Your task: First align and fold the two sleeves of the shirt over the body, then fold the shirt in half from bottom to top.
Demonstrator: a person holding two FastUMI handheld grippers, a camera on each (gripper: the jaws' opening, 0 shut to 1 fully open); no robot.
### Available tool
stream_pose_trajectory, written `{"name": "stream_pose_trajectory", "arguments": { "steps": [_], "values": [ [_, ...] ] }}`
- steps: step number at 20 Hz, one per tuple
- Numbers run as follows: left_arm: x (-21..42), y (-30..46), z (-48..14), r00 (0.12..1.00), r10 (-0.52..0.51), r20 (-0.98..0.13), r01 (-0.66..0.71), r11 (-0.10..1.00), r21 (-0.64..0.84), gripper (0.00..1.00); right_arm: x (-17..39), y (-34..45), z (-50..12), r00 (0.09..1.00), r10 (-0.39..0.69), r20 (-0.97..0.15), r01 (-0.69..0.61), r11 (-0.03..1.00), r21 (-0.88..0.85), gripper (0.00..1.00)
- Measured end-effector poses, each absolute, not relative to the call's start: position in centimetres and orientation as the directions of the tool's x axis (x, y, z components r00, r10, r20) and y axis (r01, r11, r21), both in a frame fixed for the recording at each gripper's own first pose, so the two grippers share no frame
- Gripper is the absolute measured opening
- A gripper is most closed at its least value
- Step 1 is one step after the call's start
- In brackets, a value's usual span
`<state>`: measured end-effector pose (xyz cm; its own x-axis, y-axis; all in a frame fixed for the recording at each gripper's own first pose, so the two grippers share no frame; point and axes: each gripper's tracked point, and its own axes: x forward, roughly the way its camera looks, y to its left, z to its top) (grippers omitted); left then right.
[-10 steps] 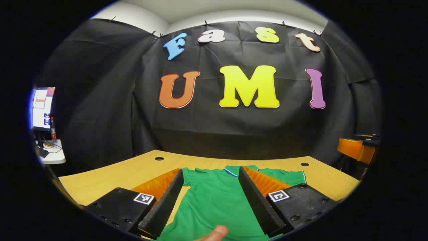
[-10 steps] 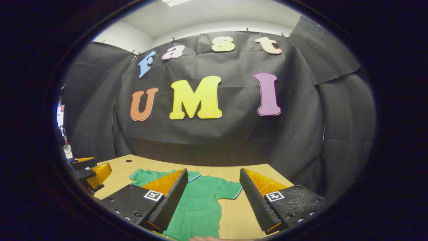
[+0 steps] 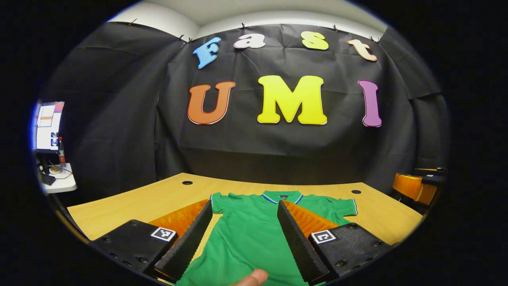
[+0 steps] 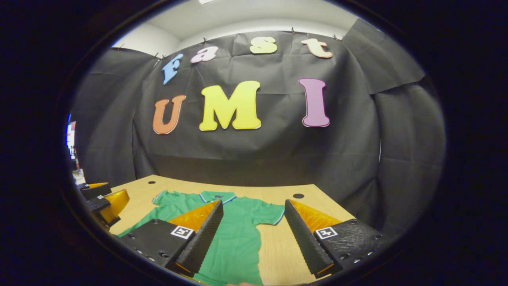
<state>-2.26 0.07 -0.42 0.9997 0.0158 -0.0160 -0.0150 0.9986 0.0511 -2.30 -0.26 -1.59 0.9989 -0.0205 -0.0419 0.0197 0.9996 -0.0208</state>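
While a fingertip point(image 3: 254, 277) pokes in at the bottom, the left gripper point(image 3: 243, 222) and right gripper point(image 4: 253, 228) both hover spread wide, pinching nothing, over the green shirt point(image 3: 254, 234) lying flat, 2 sleeves out, on the wooden table point(image 3: 131, 202).

A lab recording booth. Black cloth point(image 3: 119, 119) pinned below a white ceiling point(image 3: 254, 10) walls in a light wooden table point(image 3: 131, 204) with cable holes. Left of the table, past the cloth's edge, a computer monitor point(image 3: 47, 127) stands on a white desk point(image 3: 59, 182).
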Motion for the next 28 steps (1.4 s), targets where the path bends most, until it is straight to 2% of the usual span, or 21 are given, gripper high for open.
{"name": "stream_pose_trajectory", "arguments": {
  "steps": [4, 5, 6, 11, 15, 19, 23, 28],
  "values": [
    [-2.9, -0.1, 0.5, 1.000, 0.012, 0.007, -0.012, 0.999, 0.046, 1.00, -3.3, -0.5, -1.5, 1.000, -0.031, -0.001, 0.031, 0.997, -0.072, 0.95],
    [-3.0, -0.2, 0.4, 1.000, 0.006, 0.007, -0.006, 0.999, 0.041, 0.97, -3.4, -0.7, -1.6, 0.999, -0.036, 0.006, 0.037, 0.995, -0.092, 0.95],
    [-3.0, -0.7, 0.3, 1.000, -0.009, 0.002, 0.009, 0.999, 0.035, 1.00, -3.4, -0.8, -1.8, 0.999, -0.043, 0.009, 0.043, 0.993, -0.107, 0.94],
    [-3.1, -0.7, 0.1, 1.000, -0.002, -0.007, 0.002, 0.998, 0.068, 1.00, -2.8, -1.1, -2.0, 0.998, -0.064, 0.000, 0.063, 0.993, -0.100, 0.95],
    [-2.3, 0.1, 1.4, 0.999, 0.012, 0.041, -0.015, 0.996, 0.085, 1.00, 0.1, -2.2, -0.4, 0.996, -0.090, -0.004, 0.089, 0.992, -0.095, 0.95],
    [-0.8, -0.4, 1.0, 0.999, 0.000, 0.035, -0.003, 0.996, 0.084, 1.00, 5.9, -3.4, 0.7, 0.993, -0.115, -0.009, 0.113, 0.984, -0.134, 0.95],
    [0.1, -0.4, 0.2, 1.000, -0.016, 0.014, 0.015, 0.997, 0.070, 1.00, 12.7, -5.0, -1.9, 0.980, -0.173, -0.100, 0.158, 0.976, -0.148, 0.95],
    [0.6, 0.4, -0.7, 1.000, -0.004, -0.017, 0.005, 0.998, 0.058, 1.00, 19.3, -7.7, -9.6, 0.919, -0.231, -0.319, 0.207, 0.972, -0.106, 0.95]
  ]
}}
